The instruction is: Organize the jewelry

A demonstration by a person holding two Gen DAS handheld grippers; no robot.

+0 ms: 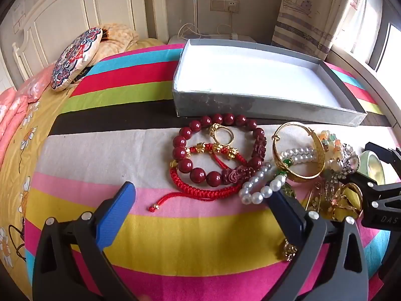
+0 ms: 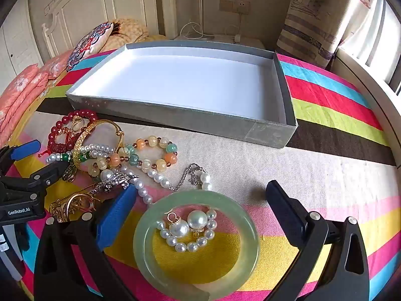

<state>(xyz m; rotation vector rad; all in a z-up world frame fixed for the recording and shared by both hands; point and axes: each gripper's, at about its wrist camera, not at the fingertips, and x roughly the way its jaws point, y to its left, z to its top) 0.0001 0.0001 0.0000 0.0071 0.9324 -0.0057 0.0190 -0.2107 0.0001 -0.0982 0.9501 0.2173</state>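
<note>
A grey box (image 1: 265, 105) with a bare white floor lies on the striped cloth; it also shows in the right wrist view (image 2: 285, 100). In front of it lies a heap of jewelry. My left gripper (image 1: 203, 198) stands open just short of a dark red bead bracelet (image 1: 185, 150) and a red cord bracelet (image 1: 200, 192), next to a pearl bracelet (image 1: 260, 188) and a gold bangle (image 1: 298, 175). My right gripper (image 2: 201, 188) is open over a pale green jade bangle (image 2: 145, 238) that rings two pearl pendants (image 2: 188, 223). Neither gripper touches anything.
Coloured bead bracelet (image 2: 150, 155), pearl chain (image 2: 160, 178), silver brooch (image 2: 112, 180) and gold rings (image 2: 72, 205) lie between the two grippers. A patterned cushion (image 1: 75, 57) and a white headboard (image 1: 75, 7) stand at the back left. A curtain (image 2: 315, 20) and window sill are at the right.
</note>
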